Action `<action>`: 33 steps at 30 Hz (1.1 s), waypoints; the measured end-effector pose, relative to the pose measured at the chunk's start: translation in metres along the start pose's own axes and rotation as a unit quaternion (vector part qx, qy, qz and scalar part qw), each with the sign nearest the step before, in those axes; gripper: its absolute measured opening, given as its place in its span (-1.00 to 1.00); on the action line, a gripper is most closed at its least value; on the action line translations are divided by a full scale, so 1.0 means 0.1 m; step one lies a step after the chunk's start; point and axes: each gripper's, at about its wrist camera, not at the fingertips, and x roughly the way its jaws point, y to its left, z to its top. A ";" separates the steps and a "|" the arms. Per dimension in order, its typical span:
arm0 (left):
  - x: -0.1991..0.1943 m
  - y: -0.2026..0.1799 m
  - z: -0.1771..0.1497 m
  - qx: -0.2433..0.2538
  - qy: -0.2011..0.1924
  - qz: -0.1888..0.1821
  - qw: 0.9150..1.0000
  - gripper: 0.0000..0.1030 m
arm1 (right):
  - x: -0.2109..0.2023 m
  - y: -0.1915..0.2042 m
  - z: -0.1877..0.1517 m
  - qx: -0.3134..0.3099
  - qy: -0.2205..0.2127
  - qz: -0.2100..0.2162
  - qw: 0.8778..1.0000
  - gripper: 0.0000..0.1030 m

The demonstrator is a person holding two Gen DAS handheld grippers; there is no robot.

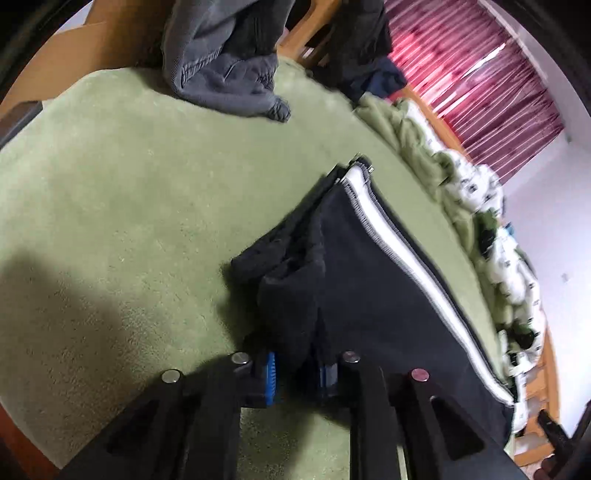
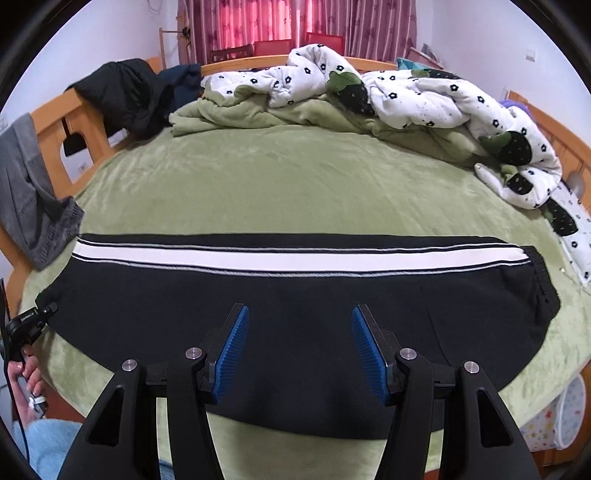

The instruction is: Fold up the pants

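Black pants [image 2: 295, 314] with a white side stripe [image 2: 207, 258] lie flat across the green bed, legs stacked, waistband at the right. My right gripper [image 2: 299, 347] is open and empty, hovering above the middle of the pants near the front edge. My left gripper [image 1: 295, 373] is shut on the cuff end of the pants [image 1: 288, 295], whose black fabric bunches between the blue pads [image 1: 270, 376]. The left gripper also shows at the far left of the right wrist view [image 2: 29, 321], at the leg end.
A green blanket [image 2: 280, 184] covers the bed inside a wooden frame [image 2: 48, 118]. A crumpled white floral quilt [image 2: 424, 92] lies at the back. Grey clothing [image 2: 29, 206] and dark clothing [image 2: 122, 96] hang over the left rail. Red curtains [image 2: 295, 22] hang behind.
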 end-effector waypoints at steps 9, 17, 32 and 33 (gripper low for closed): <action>0.15 -0.08 0.11 -0.042 0.002 0.042 0.998 -0.44 | 0.04 -0.15 -0.24 0.035 0.022 -0.026 0.999 0.12; 0.08 -0.52 0.16 0.007 -0.019 0.131 0.991 -0.75 | 0.09 -0.62 -0.46 0.058 0.017 -0.045 0.997 0.12; -0.21 -3.51 -0.60 0.349 -0.058 0.112 0.929 -0.81 | 0.01 -1.67 -0.95 0.119 0.005 -0.036 0.992 0.12; -0.16 -3.65 -0.72 0.364 -0.053 0.106 0.924 -0.81 | 0.01 -1.74 -1.00 0.127 0.006 -0.035 0.991 0.12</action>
